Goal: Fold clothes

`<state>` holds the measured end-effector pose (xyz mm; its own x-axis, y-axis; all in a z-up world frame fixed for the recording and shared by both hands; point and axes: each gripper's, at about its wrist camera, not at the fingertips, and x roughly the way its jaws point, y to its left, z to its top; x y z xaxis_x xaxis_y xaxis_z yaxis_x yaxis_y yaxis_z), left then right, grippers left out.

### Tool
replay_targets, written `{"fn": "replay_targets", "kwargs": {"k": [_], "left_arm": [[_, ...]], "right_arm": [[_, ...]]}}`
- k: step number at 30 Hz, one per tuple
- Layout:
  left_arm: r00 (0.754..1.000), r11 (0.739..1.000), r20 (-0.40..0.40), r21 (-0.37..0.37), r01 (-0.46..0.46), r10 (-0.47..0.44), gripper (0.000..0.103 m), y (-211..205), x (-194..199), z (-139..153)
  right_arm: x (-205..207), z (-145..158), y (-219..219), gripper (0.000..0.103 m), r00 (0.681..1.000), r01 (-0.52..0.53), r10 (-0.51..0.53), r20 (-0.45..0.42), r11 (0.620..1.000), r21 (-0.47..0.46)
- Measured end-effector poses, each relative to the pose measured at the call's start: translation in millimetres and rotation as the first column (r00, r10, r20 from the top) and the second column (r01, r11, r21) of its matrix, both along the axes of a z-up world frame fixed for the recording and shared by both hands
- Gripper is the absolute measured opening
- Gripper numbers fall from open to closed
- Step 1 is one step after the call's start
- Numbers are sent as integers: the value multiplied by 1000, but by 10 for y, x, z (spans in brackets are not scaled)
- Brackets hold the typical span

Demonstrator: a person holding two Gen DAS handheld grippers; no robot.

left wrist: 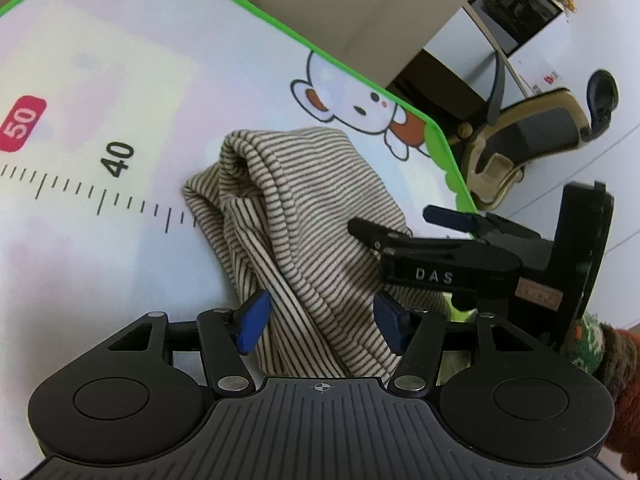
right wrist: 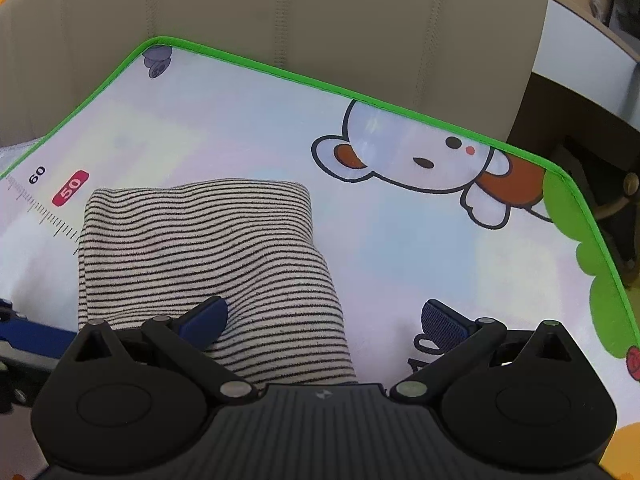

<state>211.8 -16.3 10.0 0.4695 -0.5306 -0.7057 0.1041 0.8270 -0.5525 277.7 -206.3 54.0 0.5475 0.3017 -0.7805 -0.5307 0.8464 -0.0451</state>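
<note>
A folded striped beige-and-black garment lies bunched on the cartoon play mat. My left gripper is open, its blue pads on either side of the garment's near end. My right gripper shows from the right in the left wrist view, fingers spread over the garment's right edge. In the right wrist view the garment lies folded to the left, and my right gripper is open, its left fingertip resting on the cloth, its right one over bare mat.
The mat has a green border, a printed ruler and a cartoon dog. A beige sofa stands behind it. An overturned toy car lies on the floor beyond the mat's corner. A knitted item lies at the right.
</note>
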Motion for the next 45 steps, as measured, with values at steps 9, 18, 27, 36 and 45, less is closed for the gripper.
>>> {"fn": "replay_targets", "kwargs": {"k": [9, 18, 27, 36, 45], "left_arm": [[1000, 1000, -28, 13, -1, 1, 62, -21, 57, -124], [999, 1000, -37, 15, -2, 2, 65, -17, 59, -179], [999, 1000, -39, 1, 3, -3, 71, 4, 52, -225], [999, 1000, -49, 13, 10, -10, 75, -8, 54, -254], [996, 999, -87, -38, 12, -15, 81, 250, -5, -356]], "right_arm": [[-2, 27, 2, 103, 1000, -7, 7, 1, 1000, 4], [9, 219, -60, 103, 993, -116, 116, 5, 993, 25], [207, 159, -445, 103, 950, -136, 196, -244, 960, 243], [223, -111, -382, 103, 899, -63, 213, -382, 928, 368], [95, -59, -56, 94, 888, -98, 250, -386, 923, 372]]}}
